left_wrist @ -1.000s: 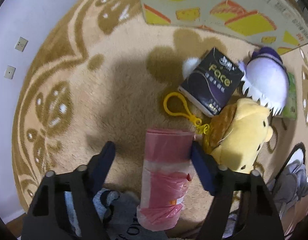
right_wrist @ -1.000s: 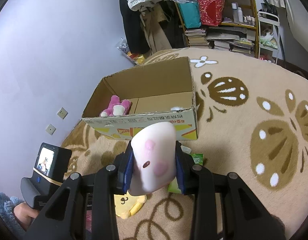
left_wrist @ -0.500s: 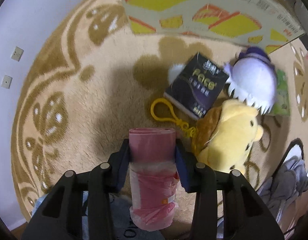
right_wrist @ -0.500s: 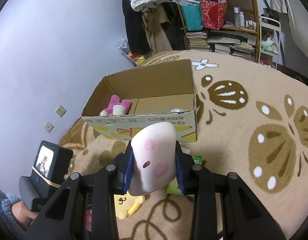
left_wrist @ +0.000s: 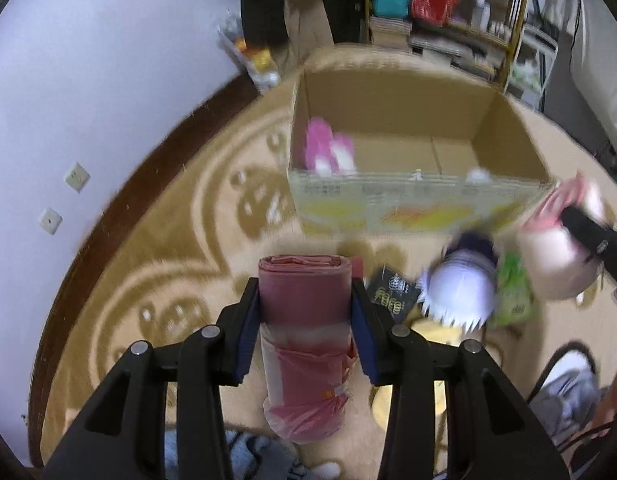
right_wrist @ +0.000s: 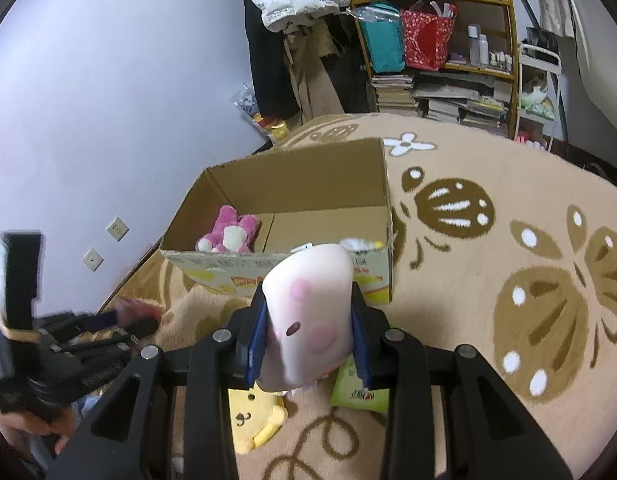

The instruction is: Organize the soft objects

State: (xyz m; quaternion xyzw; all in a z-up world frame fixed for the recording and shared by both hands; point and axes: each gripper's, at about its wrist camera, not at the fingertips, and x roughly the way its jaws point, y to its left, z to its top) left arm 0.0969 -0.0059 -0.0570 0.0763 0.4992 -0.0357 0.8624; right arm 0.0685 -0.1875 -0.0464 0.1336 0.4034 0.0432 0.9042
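Note:
My left gripper (left_wrist: 305, 322) is shut on a pink roll of plastic bags (left_wrist: 306, 320) and holds it above the rug. My right gripper (right_wrist: 308, 332) is shut on a white plush with pink spots (right_wrist: 308, 320), in front of an open cardboard box (right_wrist: 292, 184). The box (left_wrist: 408, 200) holds a pink plush (right_wrist: 228, 236). On the rug lie a yellow plush (right_wrist: 254, 416), a white and purple plush (left_wrist: 462, 292), a black packet (left_wrist: 390, 290) and a green packet (right_wrist: 358, 388).
A beige rug with brown patterns (right_wrist: 528, 300) covers the floor. A wall with two sockets (right_wrist: 117, 229) runs on the left. Cluttered shelves (right_wrist: 448, 60) and hanging clothes stand behind the box. The left gripper's body (right_wrist: 48, 344) shows in the right wrist view.
My left gripper closed on the pink roll, lifted it off the rug and tilted up toward the box. My right gripper kept hold of the white plush and barely moved.

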